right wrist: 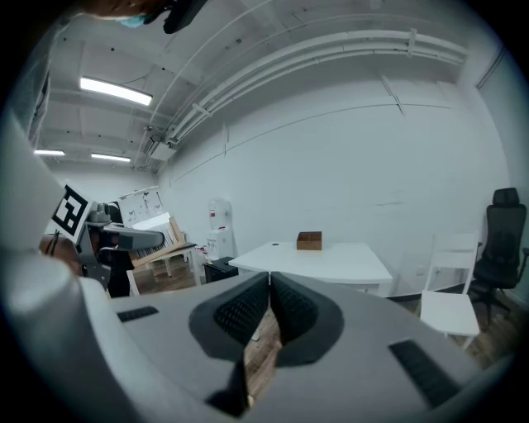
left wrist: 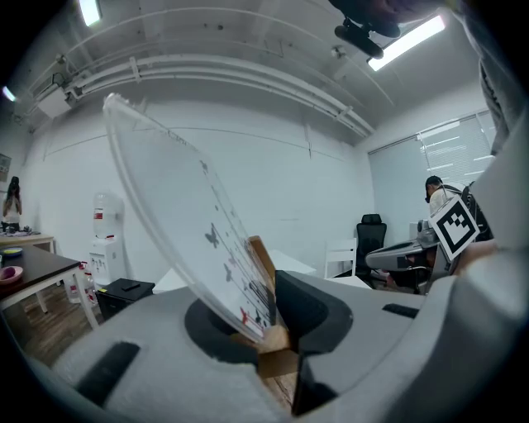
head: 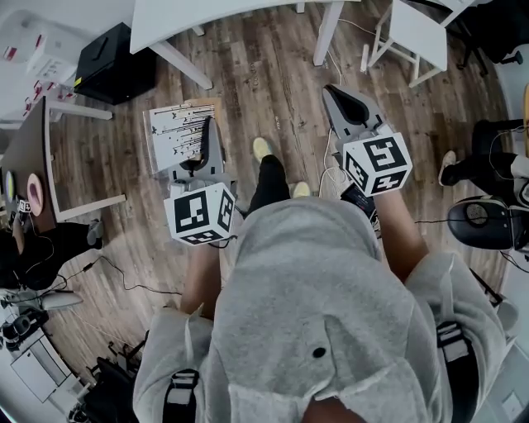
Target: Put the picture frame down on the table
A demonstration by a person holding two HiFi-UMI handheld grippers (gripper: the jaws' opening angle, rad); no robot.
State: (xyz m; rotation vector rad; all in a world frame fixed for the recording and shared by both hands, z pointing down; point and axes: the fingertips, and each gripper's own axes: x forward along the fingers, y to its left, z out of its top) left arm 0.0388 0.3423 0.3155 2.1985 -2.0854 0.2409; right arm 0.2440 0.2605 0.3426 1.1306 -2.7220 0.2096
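The picture frame has a pale wood edge and a white print with small dark butterfly marks under a clear pane. My left gripper is shut on its lower edge and holds it over the wooden floor. In the left gripper view the frame rises tilted up and to the left from between the jaws of the left gripper. My right gripper is shut with nothing in it, its pads meeting. The white table stands ahead; the right gripper view shows the same table.
A small brown box sits on the white table. A black case lies on the floor beside the table, and a white chair stands to its right. A dark desk is at the left, an office chair at the right. Cables trail across the floor.
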